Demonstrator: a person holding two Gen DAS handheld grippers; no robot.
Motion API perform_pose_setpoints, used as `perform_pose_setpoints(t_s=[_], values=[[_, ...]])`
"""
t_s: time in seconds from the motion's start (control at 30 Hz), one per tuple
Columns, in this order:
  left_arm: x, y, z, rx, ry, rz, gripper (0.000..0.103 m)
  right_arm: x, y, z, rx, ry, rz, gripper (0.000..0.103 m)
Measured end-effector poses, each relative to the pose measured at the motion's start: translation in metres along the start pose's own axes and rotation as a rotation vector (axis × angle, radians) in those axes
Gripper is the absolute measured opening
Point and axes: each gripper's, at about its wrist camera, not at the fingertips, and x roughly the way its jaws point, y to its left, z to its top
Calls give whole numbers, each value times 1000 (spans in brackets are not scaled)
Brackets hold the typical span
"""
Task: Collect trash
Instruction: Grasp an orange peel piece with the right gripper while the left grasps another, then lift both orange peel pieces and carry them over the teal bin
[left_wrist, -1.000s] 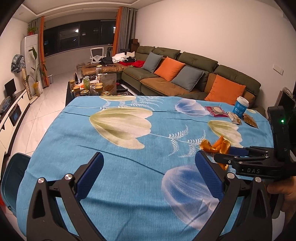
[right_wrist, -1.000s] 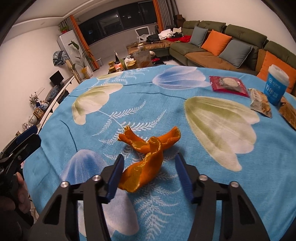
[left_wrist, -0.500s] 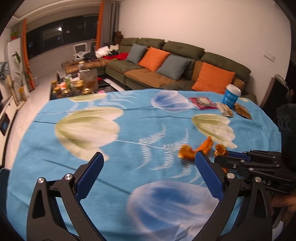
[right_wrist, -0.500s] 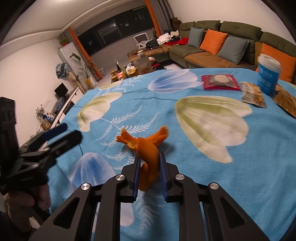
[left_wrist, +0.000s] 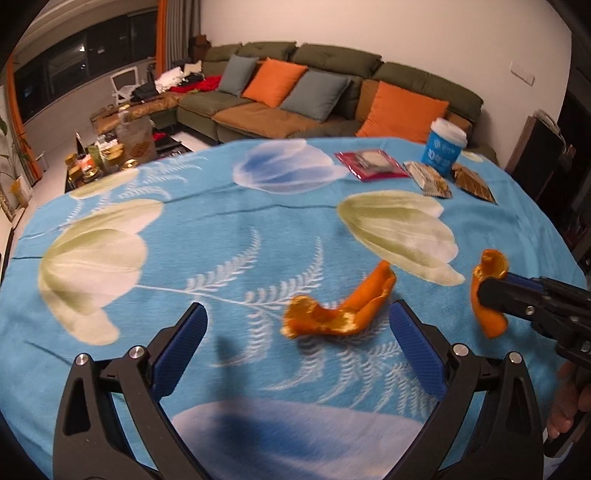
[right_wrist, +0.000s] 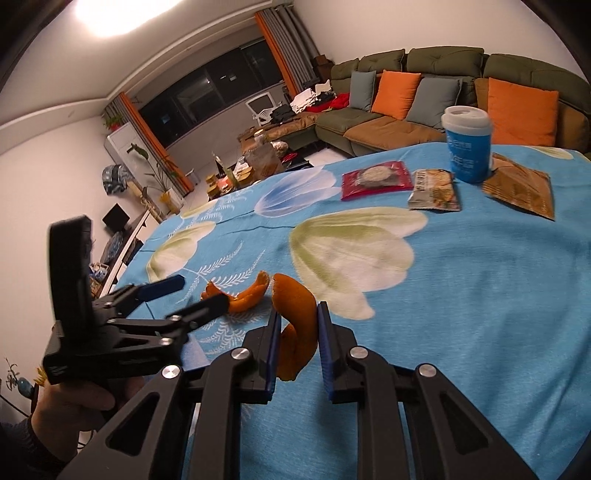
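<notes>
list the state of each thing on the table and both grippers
left gripper: open, empty, near the loose peel
right gripper: shut on a peel piece
held orange peel: clamped between the jaws
loose orange peel: lying on the tablecloth
blue cup: upright, lid on
red packet: flat on the cloth
two snack wrappers: flat, beside the cup

Left gripper (left_wrist: 295, 345) spread wide before orange peel (left_wrist: 340, 304) on tablecloth (left_wrist: 229, 236).
</notes>
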Motion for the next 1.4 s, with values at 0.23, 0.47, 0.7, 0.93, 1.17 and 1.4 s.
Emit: perform_pose_setpoints(t_s=[0.23, 0.47, 0.7, 0.93, 1.17, 1.4], values=[[22, -13, 7, 1, 42, -11, 84, -7, -5, 0, 8, -22, 10, 17], [19, -18, 6, 6, 27, -19, 38, -9, -4, 0, 9, -28, 23, 17], [10, -6, 0, -50, 36, -80, 19, -13, 2, -3, -1, -31, 27, 17], [-17, 6, -9, -94, -9, -107, 18, -11, 19, -2, -33, -31, 38, 17], [-78, 29, -28, -119, -114, -57, 18, -12, 49, 0, -101, -36, 37, 17], [-128, 52, -55, -145, -171, 2, 18, -14, 84, -3, -173, -42, 35, 17]])
